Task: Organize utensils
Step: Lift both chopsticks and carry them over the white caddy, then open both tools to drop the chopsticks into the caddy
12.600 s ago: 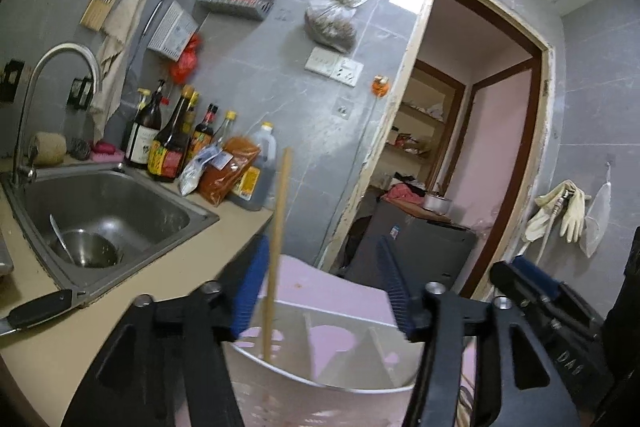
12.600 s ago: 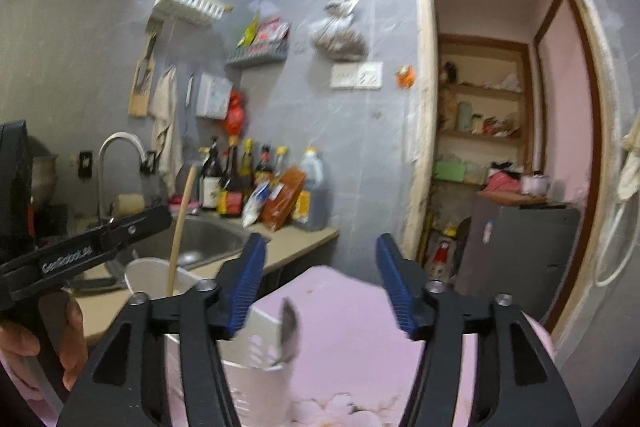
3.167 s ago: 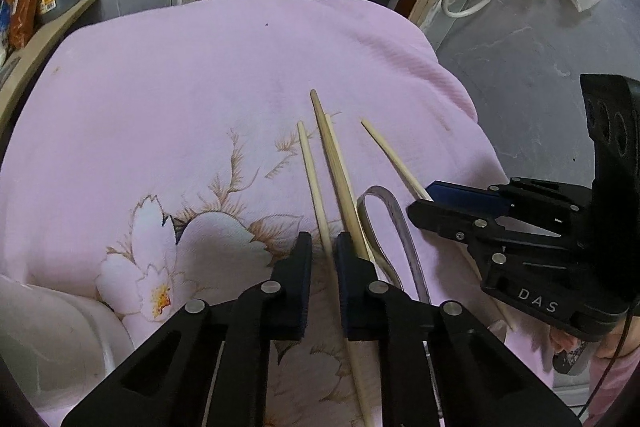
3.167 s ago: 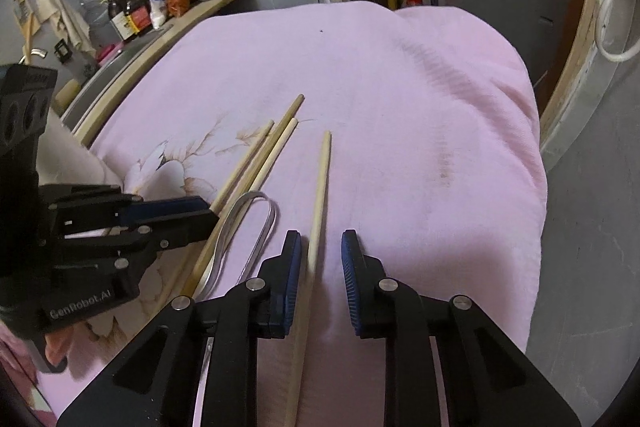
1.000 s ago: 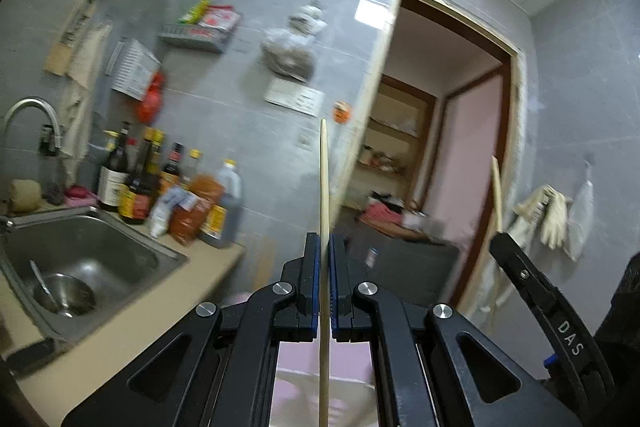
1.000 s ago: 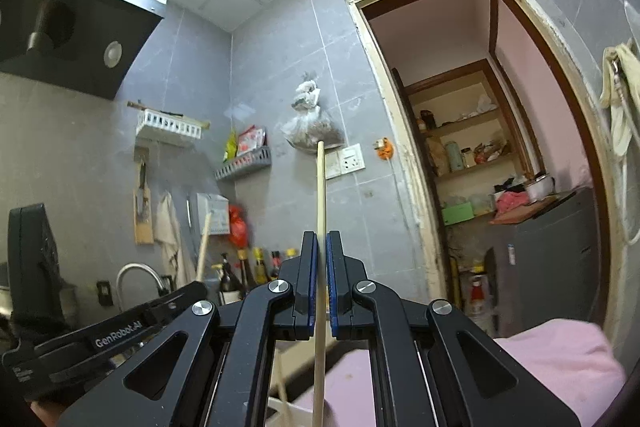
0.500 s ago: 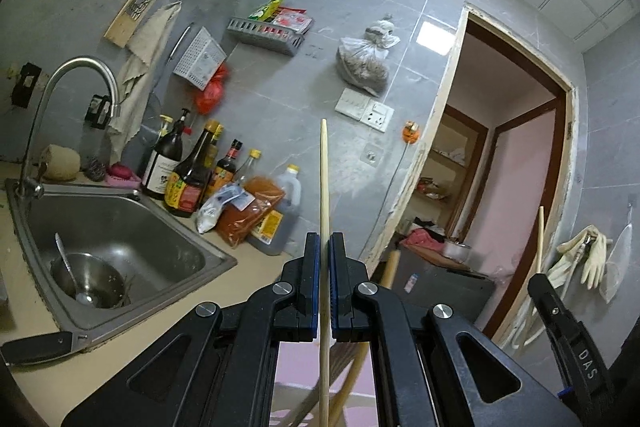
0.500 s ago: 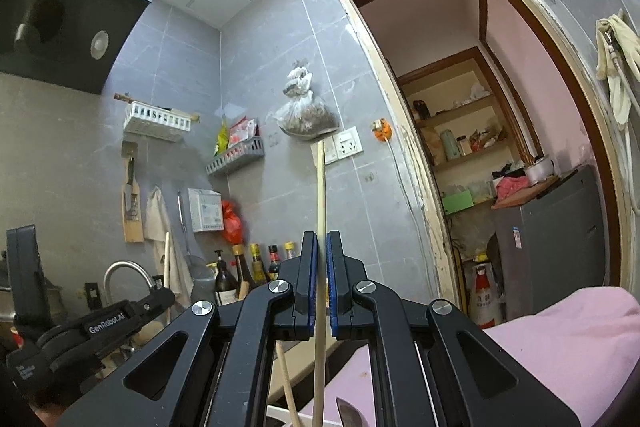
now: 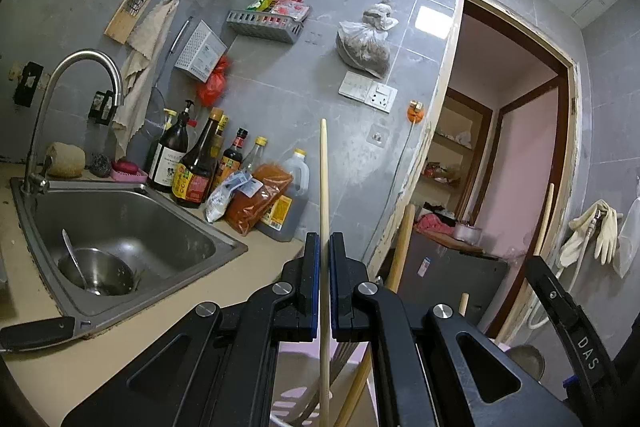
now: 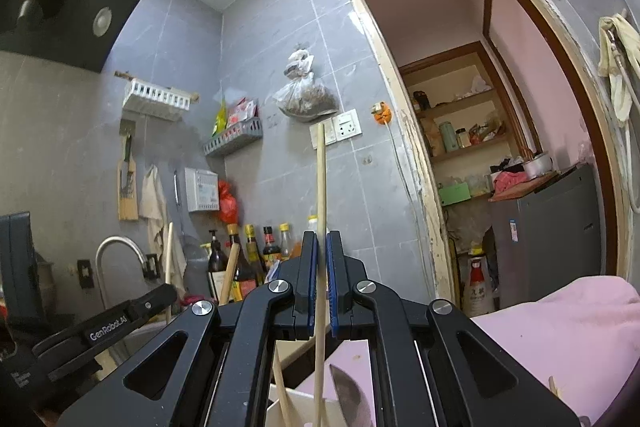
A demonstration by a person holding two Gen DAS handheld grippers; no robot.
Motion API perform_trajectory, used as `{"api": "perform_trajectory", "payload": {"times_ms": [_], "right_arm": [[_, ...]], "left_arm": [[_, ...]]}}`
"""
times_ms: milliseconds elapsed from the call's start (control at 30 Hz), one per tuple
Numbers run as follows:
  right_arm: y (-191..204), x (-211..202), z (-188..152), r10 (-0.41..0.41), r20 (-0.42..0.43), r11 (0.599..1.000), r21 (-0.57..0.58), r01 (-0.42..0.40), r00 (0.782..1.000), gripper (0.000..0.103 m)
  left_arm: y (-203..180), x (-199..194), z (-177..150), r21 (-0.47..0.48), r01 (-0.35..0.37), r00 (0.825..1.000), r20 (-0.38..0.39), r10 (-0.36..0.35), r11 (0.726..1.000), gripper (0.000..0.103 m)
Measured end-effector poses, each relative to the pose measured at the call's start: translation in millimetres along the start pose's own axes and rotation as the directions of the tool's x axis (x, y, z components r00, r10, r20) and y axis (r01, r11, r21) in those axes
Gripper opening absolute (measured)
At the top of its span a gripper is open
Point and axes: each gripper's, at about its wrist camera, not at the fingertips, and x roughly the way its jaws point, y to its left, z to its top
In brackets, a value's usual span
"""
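Both of my claws have dipped a little since half a second ago, so the white holder and the sticks standing in it now fill more of the lower frame beneath them. Behind them, the grey tiled kitchen wall [image 9: 280,79] takes up most of both views, with the doorway [image 9: 516,131] to the right of it. Along the left runs the desk [image 9: 100,351], with the steel sink [image 9: 132,227] sunk into it and a row of sauce bottles [image 9: 196,163] against the wall. A pink cloth [image 10: 560,339] lies at lower right in the right wrist view.

My left claw [image 9: 325,287] is pinched tight on an upright chopstick [image 9: 323,179], which rises past the fingertips and runs down between the arms towards the white holder [image 9: 296,391] below. Other wooden sticks [image 9: 398,251] already lean in that holder, just right of the held one.

My right claw [image 10: 322,283] is likewise clamped on a second chopstick [image 10: 320,179], held upright, its lower end reaching down to the holder's rim [image 10: 288,403]. A dark-bladed utensil [image 10: 352,395] stands in the holder just beside it, and another pale stick [image 10: 282,387] leans to its left. I cannot tell whether either held chopstick's lower tip touches the holder's bottom.
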Motion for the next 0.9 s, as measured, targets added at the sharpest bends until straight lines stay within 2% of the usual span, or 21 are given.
{"api": "perform_trajectory", "payload": {"times_ms": [467,800,900], "right_arm": [[12.6,-2.4,-12.0,0.010,-0.049,0.997,-0.076,-0.014,0.999,0.004],[14.9,-5.4,-11.7,0.009,-0.045,0.997,-0.079,-0.012,0.999,0.005],[15.4,-7.2,-8.9,0.006,-0.040,0.997,-0.079,-0.009,0.999,0.007]], "left_arm": [[-2.2,-4.4,-15.0,0.044,0.019,0.998,-0.059,-0.017,0.999,0.003],[1.9,-10.7,-10.1,0.012,0.039,0.998,-0.059,-0.038,0.999,0.003],[-0.5,-13.7,-7.2,0.010,0.051,0.997,-0.056,-0.050,0.999,0.007]]}}
